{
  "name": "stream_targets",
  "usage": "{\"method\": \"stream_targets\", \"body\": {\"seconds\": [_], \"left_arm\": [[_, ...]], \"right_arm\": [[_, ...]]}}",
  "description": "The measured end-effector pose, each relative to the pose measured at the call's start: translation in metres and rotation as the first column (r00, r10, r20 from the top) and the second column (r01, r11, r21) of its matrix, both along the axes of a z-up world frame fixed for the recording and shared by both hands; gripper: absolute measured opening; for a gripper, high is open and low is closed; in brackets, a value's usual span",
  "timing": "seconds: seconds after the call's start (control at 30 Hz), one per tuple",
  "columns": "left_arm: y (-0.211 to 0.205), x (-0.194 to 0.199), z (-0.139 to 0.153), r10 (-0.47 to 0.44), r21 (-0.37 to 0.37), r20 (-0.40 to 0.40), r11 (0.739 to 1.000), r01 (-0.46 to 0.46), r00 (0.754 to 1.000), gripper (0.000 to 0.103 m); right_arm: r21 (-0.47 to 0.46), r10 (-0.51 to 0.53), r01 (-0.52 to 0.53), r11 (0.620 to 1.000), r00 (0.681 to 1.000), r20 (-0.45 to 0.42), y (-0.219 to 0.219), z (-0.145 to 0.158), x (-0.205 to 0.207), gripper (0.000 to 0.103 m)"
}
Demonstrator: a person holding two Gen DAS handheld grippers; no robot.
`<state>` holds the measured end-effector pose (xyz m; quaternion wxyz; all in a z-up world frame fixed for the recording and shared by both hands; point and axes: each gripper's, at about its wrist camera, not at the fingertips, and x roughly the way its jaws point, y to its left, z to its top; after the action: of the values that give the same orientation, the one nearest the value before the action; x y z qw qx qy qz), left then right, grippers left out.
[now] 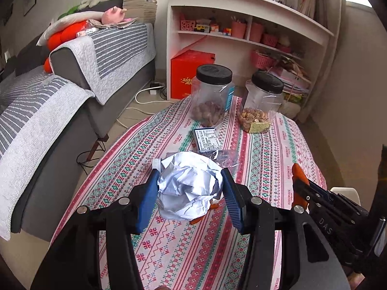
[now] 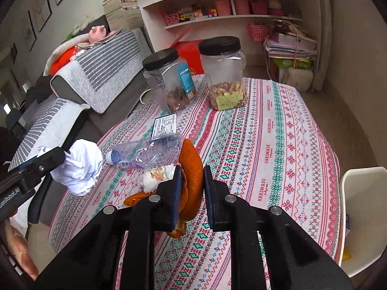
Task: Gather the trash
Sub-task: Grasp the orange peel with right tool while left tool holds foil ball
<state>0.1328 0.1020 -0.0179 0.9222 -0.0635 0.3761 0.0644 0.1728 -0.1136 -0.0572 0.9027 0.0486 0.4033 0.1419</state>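
Striped, cross-stitch-patterned cloth covers the table (image 1: 266,145), with a grey couch at nine o'clock and a white shelf unit at twelve. From the left wrist camera, the left gripper (image 1: 189,188) pinches a crumpled paper ball (image 1: 188,186) between its blue pads, lifted clear of the cloth so it can be carried off. At four o'clock the right gripper (image 1: 300,181) shows with something orange in its tip. Two clear jars with black lids stand at the far end: the left jar (image 1: 212,96) holds a shallow layer of brown nuts, the right jar (image 1: 263,101) a layer of pale nuts over a green packet (both mostly empty, and probably not trash). A small printed box (image 1: 205,140) lies just this side of them, with a crushed plastic bottle (image 1: 222,155) behind the paper.

From the right wrist camera, the right gripper (image 2: 192,188) is nearly pressed together on a curl of orange peel (image 2: 192,169), which hangs between the pads and juts out above and below them. Another peel scrap (image 2: 135,198) and a flowered tissue wad (image 2: 157,177) lie on the cloth at nine o'clock of the pads, the bottle (image 2: 145,154) just beyond. A white bin (image 2: 362,217) stands off the table edge at three o'clock, with something yellow inside; I judge that is where both loads belong.
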Motion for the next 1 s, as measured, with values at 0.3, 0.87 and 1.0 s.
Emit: {"method": "stream_targets", "body": {"seconds": [0.3,0.87,1.0], "left_arm": [[-0.023,0.005,0.002,-0.019,-0.014,0.023,1.000,0.020,1.000,0.051],[-0.081,0.011,-0.003,-0.091,-0.008,0.047,0.996,0.092,0.995,0.051],[-0.097,0.011,-0.003,-0.117,-0.005,0.053,0.993,0.118,0.992,0.051]], "right_arm": [[-0.004,-0.018,0.018,1.000,0.999,0.043,-0.018,0.015,-0.010,0.017],[-0.002,-0.094,0.094,0.996,0.993,0.065,-0.072,0.027,-0.023,0.017],[-0.006,-0.122,0.123,0.992,0.990,0.064,-0.087,0.028,-0.026,0.017]]}}
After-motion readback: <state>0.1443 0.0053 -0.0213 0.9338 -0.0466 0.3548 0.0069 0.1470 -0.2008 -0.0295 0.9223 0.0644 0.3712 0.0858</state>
